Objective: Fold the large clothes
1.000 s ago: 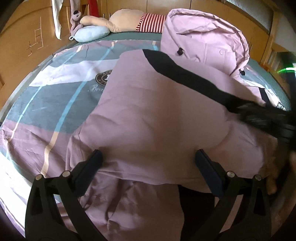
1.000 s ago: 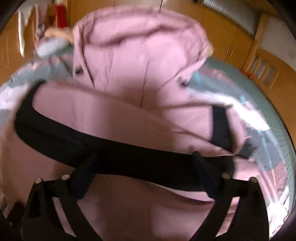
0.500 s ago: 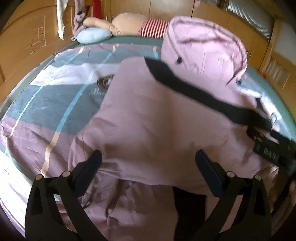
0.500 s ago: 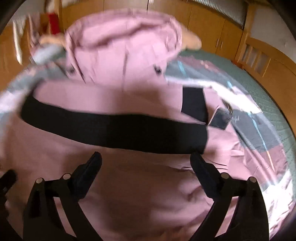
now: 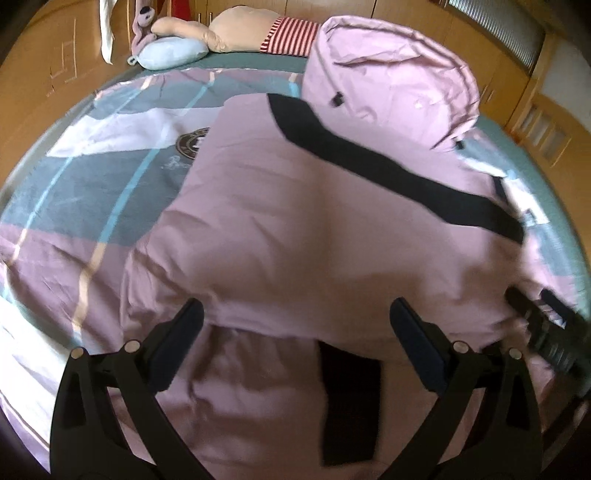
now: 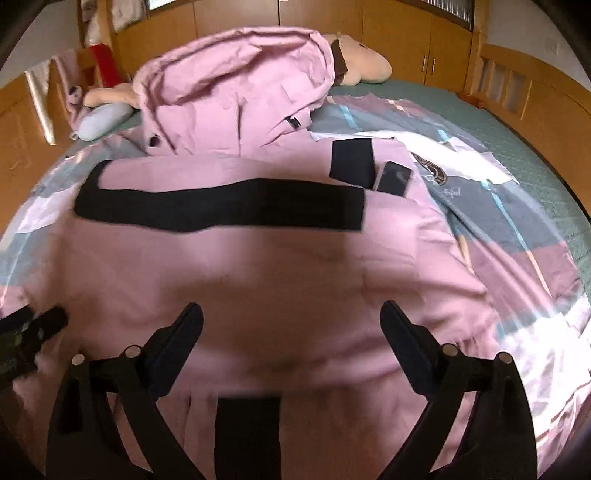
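Lying across the bed: the pink coat [image 5: 295, 221] was spread on the patterned bedsheet [image 5: 92, 192], its hood [image 5: 388, 85] bunched up at the far end.
Coat markings: a long black stripe [image 5: 388, 170] ran across the folded-over upper layer; a shorter black strip [image 5: 349, 398] showed on the lower layer close to the camera.
Left gripper [image 5: 295, 332]: released, its two fingers spread wide and hovering just above the near folded edge of the coat, with nothing between them.
Right gripper [image 6: 291, 332]: also released, fingers wide apart over the coat's near edge, holding no cloth.
Coat relative to the grippers: the folded layer lay directly ahead of and below both, its near edge running between each pair of fingers; contact with the cloth could not be told.
Other gripper in view: in the left wrist view the right one appeared blurred at the right edge over the coat; in the right wrist view the left one showed blurred at the left edge.
Far end of bed: a blue pillow [image 5: 170, 55] and a tan plush toy [image 5: 229, 26] in a red striped top lay beyond the hood.
Surroundings: wooden cupboards [image 6: 406, 37] stood behind the bed.
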A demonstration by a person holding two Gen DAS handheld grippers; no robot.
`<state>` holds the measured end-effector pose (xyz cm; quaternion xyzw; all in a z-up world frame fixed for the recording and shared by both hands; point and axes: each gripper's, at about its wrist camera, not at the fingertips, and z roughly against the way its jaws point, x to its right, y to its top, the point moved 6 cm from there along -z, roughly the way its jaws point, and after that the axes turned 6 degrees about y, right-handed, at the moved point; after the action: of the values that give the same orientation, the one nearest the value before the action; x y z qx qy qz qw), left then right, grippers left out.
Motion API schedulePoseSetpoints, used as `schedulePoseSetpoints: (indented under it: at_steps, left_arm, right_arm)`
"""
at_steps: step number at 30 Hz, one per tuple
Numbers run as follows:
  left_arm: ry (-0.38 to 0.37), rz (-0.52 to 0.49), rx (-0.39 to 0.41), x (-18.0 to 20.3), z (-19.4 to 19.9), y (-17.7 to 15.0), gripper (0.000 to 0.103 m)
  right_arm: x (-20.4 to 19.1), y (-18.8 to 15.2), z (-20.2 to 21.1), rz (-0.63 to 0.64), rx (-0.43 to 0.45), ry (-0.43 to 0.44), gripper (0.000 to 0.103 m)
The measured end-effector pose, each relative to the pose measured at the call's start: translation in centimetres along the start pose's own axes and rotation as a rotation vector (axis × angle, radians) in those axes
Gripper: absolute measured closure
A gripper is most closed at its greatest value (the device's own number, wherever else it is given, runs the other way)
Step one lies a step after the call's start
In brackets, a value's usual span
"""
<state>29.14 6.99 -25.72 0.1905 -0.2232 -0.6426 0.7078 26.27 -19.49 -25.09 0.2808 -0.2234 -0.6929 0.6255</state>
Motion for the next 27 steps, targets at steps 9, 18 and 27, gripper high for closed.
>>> schedulePoseSetpoints:
  at_steps: [9,18,27]
  left_arm:
    - [0.032,-0.127,-0.096,1.9,-3.8,-3.2,0.002]
    - [0.029,-0.140,-0.098,2.1,-4.0,-3.1,0.002]
    - [0.037,-0.148,-0.072,2.2,-3.9,-3.5,0.002]
  right_arm:
    - [3.2,-5.3,-1.2,-0.034,-0.127,-0.010,0.005]
    - [4.1,-11.0,2.7,0.092,-0.172,-0.053,0.002]
    - [4.5,-13.5,9.3,0.090,-0.131,-0.019,0.001]
